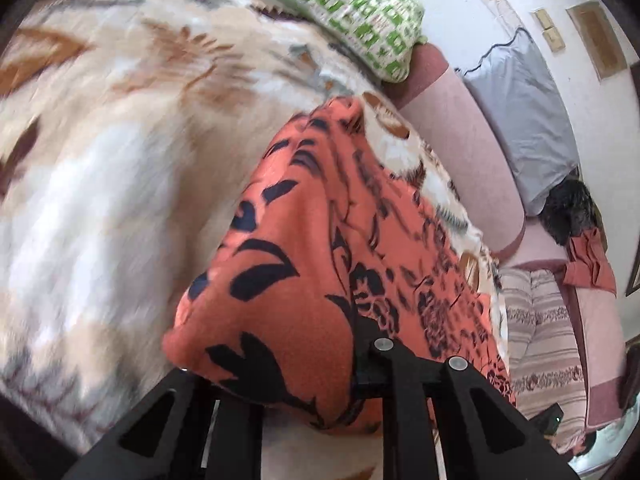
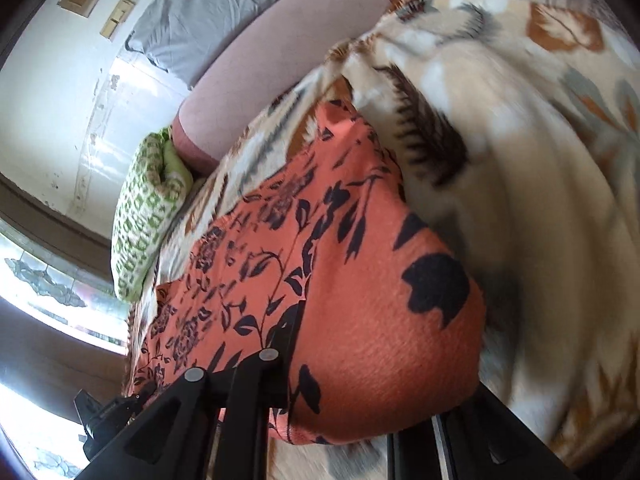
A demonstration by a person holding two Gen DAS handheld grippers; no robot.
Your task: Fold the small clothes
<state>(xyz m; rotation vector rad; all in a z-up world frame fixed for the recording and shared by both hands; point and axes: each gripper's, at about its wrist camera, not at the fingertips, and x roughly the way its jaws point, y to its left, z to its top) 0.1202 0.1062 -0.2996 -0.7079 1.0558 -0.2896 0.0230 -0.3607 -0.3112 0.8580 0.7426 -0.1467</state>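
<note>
Orange garment (image 1: 320,248) with black floral print, bunched and partly lifted, its far end draped across a cream blanket (image 1: 120,140).

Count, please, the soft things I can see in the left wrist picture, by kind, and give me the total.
Orange garments with black flower print, held by the left gripper: 1
Beige flowered blankets: 1
Green-and-white pillows: 1
Grey pillows: 1
Small reddish cloths by the wall: 1
Total: 5
</note>
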